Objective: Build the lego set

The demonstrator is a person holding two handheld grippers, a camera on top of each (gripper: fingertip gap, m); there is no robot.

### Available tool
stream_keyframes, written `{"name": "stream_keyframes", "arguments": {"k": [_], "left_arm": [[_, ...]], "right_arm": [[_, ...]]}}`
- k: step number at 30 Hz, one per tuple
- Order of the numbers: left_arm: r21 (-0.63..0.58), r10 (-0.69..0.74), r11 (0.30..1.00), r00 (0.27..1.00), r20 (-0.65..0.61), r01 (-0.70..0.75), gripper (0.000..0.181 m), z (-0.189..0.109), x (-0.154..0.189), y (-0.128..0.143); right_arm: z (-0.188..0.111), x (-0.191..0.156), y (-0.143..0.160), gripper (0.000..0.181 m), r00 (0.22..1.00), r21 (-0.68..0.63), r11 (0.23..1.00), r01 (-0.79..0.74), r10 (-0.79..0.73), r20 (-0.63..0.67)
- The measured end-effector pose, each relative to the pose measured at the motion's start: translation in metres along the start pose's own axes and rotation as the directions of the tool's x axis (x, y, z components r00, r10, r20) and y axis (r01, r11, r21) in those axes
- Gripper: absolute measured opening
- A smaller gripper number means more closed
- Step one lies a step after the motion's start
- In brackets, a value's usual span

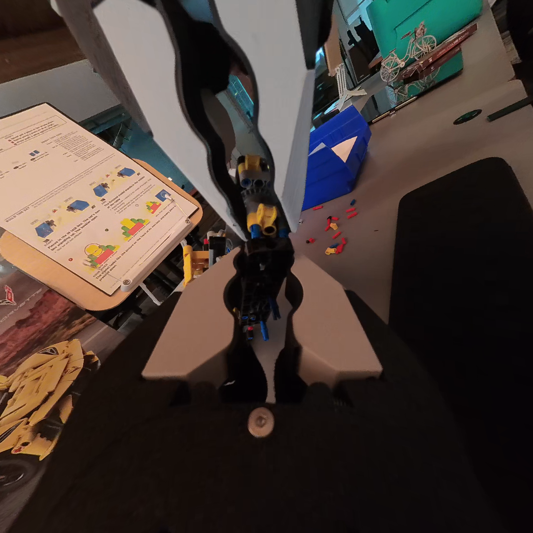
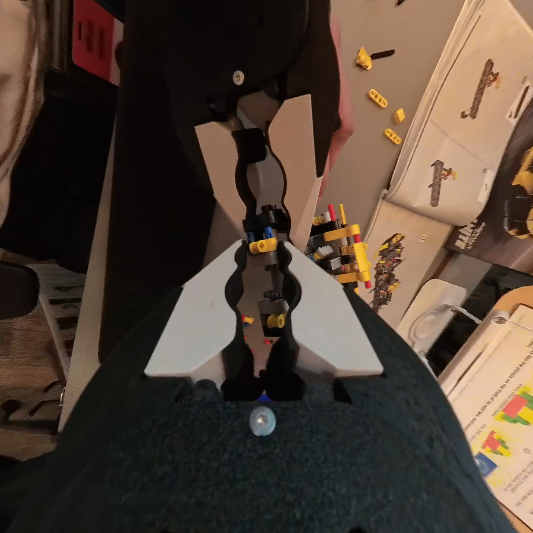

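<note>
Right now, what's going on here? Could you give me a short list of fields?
left gripper: shut on black lego assembly
right gripper: shut on grey and yellow lego assembly
contact: the two assemblies meet tip to tip
loose pieces: red, yellow, blue, scattered on table
blue bin: beside them
instruction sheet: propped on wooden stand

Blue bin (image 1: 336, 161) sitting on grey table (image 1: 432, 138); model bicycle (image 1: 406, 60) standing before teal box (image 1: 415, 31); black mat (image 1: 461, 259) lying nearby.
</note>
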State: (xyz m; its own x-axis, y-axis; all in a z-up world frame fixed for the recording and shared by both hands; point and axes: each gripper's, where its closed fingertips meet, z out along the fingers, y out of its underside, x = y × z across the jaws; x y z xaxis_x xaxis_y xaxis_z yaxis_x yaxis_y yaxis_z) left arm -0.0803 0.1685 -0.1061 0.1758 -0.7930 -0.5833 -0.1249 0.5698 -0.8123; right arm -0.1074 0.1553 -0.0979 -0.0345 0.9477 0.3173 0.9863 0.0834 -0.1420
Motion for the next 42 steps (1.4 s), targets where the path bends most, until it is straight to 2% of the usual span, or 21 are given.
{"name": "stream_keyframes", "arguments": {"k": [6,8,10,12,13,15,17,20,21,27,31,42], "left_arm": [[0.003,-0.013,1.000,1.000,0.025,0.013,0.024,0.001,-0.005,-0.001],[0.008,-0.042,0.999,0.998,0.041,0.042,0.024,0.001,-0.010,-0.002],[0.006,-0.052,0.999,0.997,0.055,0.052,0.024,0.002,-0.013,-0.002],[0.002,-0.060,0.998,0.996,0.067,0.060,0.024,0.002,-0.014,-0.002],[-0.001,-0.063,0.998,0.995,0.075,0.064,0.024,0.002,-0.014,-0.002],[-0.006,-0.064,0.998,0.994,0.093,0.065,0.024,0.004,-0.015,-0.002],[-0.010,-0.067,0.998,0.992,0.105,0.068,0.024,0.005,-0.015,-0.003],[-0.020,-0.062,0.998,0.991,0.119,0.064,0.024,0.007,-0.014,-0.003],[-0.022,-0.060,0.998,0.991,0.121,0.063,0.024,0.008,-0.014,-0.003],[-0.038,-0.019,0.999,0.989,0.144,0.025,0.023,0.008,-0.013,-0.003],[-0.045,0.023,0.999,0.987,0.159,-0.016,0.023,0.008,-0.013,-0.004],[-0.078,0.113,0.992,0.975,0.191,-0.100,0.022,0.009,-0.012,-0.004]], "right_arm": [[-0.002,0.005,0.000,0.022,0.998,0.034,0.999,-0.042,0.044,-0.049],[-0.010,0.013,-0.001,0.027,0.986,0.078,0.991,-0.108,0.117,-0.123],[-0.028,0.023,-0.003,0.036,0.943,0.179,0.962,-0.206,0.244,-0.224],[-0.043,0.025,-0.006,0.037,0.853,0.337,0.869,-0.361,0.454,-0.257],[-0.043,0.020,-0.004,0.043,0.799,0.395,0.810,-0.432,0.547,-0.248],[-0.034,0.016,0.004,0.046,0.643,0.495,0.678,-0.544,0.715,-0.273],[-0.022,0.009,0.003,0.049,0.527,0.569,0.586,-0.576,0.799,-0.289],[-0.019,0.011,0.003,0.045,0.393,0.638,0.549,-0.540,0.835,-0.386],[-0.019,0.011,0.001,0.042,0.371,0.658,0.542,-0.523,0.840,-0.397],[-0.009,0.014,0.005,0.037,0.353,0.630,0.577,-0.520,0.817,-0.457],[-0.010,0.016,0.007,0.033,0.357,0.570,0.643,-0.512,0.762,-0.539],[-0.009,0.014,0.009,0.033,0.365,0.471,0.693,-0.545,0.702,-0.611]]}}
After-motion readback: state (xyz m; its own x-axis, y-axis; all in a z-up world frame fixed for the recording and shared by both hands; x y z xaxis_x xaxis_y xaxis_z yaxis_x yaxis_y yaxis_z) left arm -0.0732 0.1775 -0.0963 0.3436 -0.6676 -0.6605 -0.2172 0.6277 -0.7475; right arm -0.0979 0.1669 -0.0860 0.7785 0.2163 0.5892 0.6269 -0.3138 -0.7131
